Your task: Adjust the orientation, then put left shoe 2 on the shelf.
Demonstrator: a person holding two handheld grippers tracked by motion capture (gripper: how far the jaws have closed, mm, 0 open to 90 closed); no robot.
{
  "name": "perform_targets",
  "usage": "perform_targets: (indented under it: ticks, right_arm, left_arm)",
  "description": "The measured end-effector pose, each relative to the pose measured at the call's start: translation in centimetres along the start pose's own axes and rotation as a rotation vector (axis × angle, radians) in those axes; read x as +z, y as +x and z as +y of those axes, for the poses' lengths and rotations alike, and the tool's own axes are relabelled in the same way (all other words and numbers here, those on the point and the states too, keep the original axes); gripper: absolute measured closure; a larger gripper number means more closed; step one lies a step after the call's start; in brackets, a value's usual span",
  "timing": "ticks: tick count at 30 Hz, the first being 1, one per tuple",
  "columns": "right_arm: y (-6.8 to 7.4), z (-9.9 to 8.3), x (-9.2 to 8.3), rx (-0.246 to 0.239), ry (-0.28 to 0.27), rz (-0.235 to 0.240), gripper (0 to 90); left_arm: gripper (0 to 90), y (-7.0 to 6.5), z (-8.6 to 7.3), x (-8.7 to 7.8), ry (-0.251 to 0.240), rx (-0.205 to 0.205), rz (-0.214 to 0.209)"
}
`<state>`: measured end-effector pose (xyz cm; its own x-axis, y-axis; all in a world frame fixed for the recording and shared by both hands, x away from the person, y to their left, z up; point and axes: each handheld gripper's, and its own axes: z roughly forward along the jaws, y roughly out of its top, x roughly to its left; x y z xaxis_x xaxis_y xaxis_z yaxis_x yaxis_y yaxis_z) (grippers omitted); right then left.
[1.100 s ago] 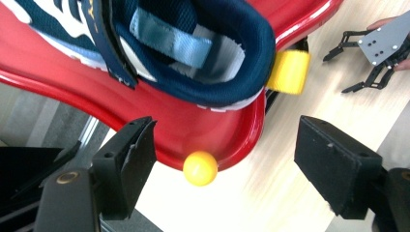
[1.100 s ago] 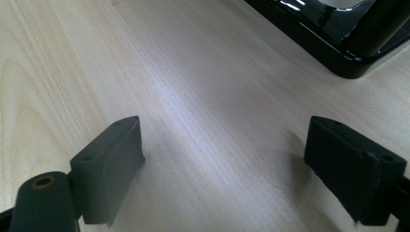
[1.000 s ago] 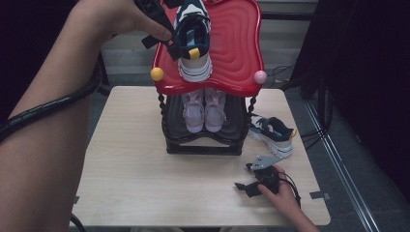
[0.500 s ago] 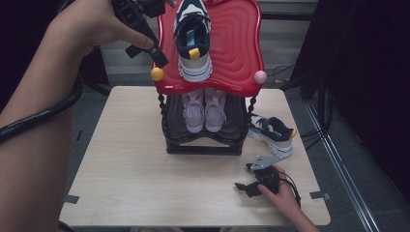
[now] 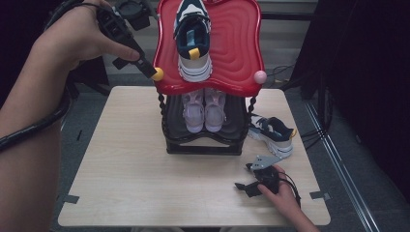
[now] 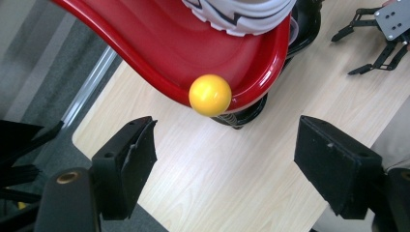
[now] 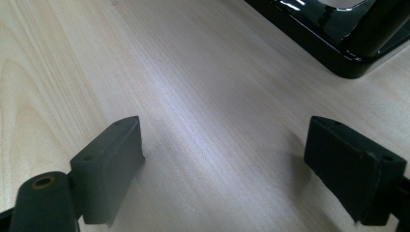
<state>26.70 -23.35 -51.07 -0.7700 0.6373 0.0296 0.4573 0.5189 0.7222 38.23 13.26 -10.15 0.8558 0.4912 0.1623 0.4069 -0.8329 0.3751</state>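
The yellow ball (image 5: 157, 74) caps the front left corner of the red top shelf (image 5: 237, 53) of a small shoe rack that stands toward the back of the table (image 5: 125, 179). The left gripper (image 5: 145, 65) is held up in the air just beside that corner, its tip almost at the ball as seen from above; whether it touches I cannot tell from there. In the left gripper view the ball (image 6: 210, 94) sits ahead of the gripper (image 6: 227, 145), between the lines of its two black jaws, which stand wide apart with nothing pressed between them.

On the red shelf lies a white and navy sneaker (image 5: 193, 41) with a yellow tab, toe pointing toward the person. A pink ball (image 5: 260, 77) marks the shelf's other front corner. Below, on the black lower shelf (image 5: 203, 142), a pair of pale pink shoes (image 5: 205, 110) sits side by side. A second white and navy sneaker (image 5: 271, 134) rests on the table just to the right of the rack's base.

The right gripper (image 5: 247, 177) lies low near the table's front right, held in the person's right hand (image 5: 283, 191), well apart from the rack. In its own view its jaws (image 7: 222, 164) are spread wide over bare wood, with the rack's black base (image 7: 338, 43) ahead.
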Motion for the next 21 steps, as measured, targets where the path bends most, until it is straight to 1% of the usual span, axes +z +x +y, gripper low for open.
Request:
perform_targets:
  ticks: [2, 3, 5, 9, 12, 13, 14, 15, 17, 18, 20, 21]
  right_arm:
    - [0.0, 0.0, 0.0, -0.002, 0.0, 0.0, 13.1]
    - [0.0, 0.0, 0.0, -0.003, -0.001, 0.0, 13.1]
    - [0.0, 0.0, 0.0, -0.002, 0.0, 0.0, 13.1]
    - [0.0, 0.0, 0.0, -0.002, 0.0, 0.0, 13.1]
    - [0.0, 0.0, 0.0, -0.002, 0.0, 0.0, 13.1]
    - [0.0, 0.0, 0.0, -0.002, 0.0, 0.0, 13.1]
    - [0.0, 0.0, 0.0, -0.002, 0.0, 0.0, 13.1]
    - [0.0, 0.0, 0.0, -0.002, 0.0, 0.0, 13.1]
    - [0.0, 0.0, 0.0, -0.002, 0.0, 0.0, 13.1]
    - [0.0, 0.0, 0.0, -0.002, 0.0, 0.0, 13.1]
    - [0.0, 0.0, 0.0, -0.002, 0.0, 0.0, 13.1]
    - [0.0, 0.0, 0.0, -0.002, 0.0, 0.0, 13.1]
  left_arm:
    - [22.3, 0.1, -0.4, 0.2, -0.008, -0.004, -0.007]
    - [22.3, 0.1, -0.6, 0.3, -0.003, -0.005, -0.004]
    - [22.4, 0.1, -1.1, 0.5, -0.007, -0.02, -0.01]
    - [22.6, 0.3, -1.9, 0.8, 0.015, -0.024, -0.01]
    - [23.0, 0.4, -2.4, 1.1, 0.025, -0.025, -0.02]
    - [23.0, 0.4, -2.6, 1.2, 0.028, -0.033, -0.02]
    - [23.0, 0.4, -2.8, 1.3, 0.029, -0.031, -0.015]
    - [23.0, 0.4, -3.0, 1.4, 0.032, -0.037, -0.019]
    - [23.0, 0.4, -3.5, 1.7, 0.044, -0.035, -0.023]
    - [23.0, 0.3, -3.6, 1.9, 0.048, -0.05, -0.027]
    - [23.0, 0.4, -4.1, 2.3, 0.065, -0.04, -0.03]
    - [23.0, 0.3, -4.3, 2.5, 0.074, -0.046, -0.032]
